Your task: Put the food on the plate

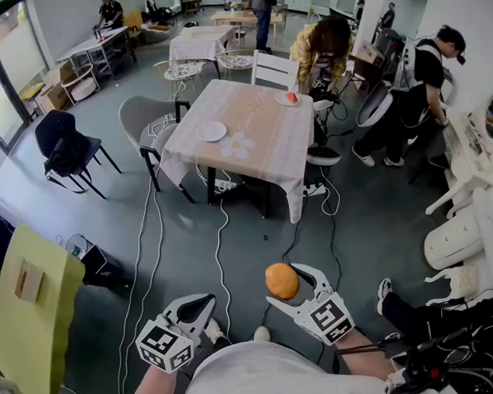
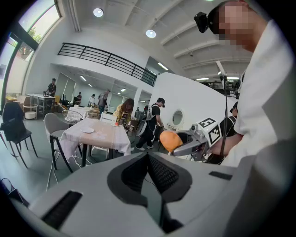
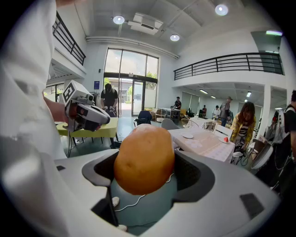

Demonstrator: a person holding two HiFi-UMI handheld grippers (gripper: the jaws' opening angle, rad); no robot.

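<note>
A round orange-brown piece of food (image 1: pixel 281 281) sits between the jaws of my right gripper (image 1: pixel 290 282), low in the head view and held above the floor. In the right gripper view the food (image 3: pixel 144 159) fills the gap, pressed by both pads. My left gripper (image 1: pixel 200 306) hangs beside it to the left, its jaws together with nothing in them; its pads (image 2: pixel 159 173) meet in the left gripper view. An empty white plate (image 1: pixel 212 131) lies far ahead on a cloth-covered table (image 1: pixel 260 142).
A second small plate with something red (image 1: pixel 288 98) sits at the table's far edge. People stand behind and right of the table. Grey chair (image 1: pixel 139 119), black chair (image 1: pixel 64 149), a yellow-green table (image 1: pixel 30 314) at left. Cables (image 1: pixel 220 235) trail across the floor.
</note>
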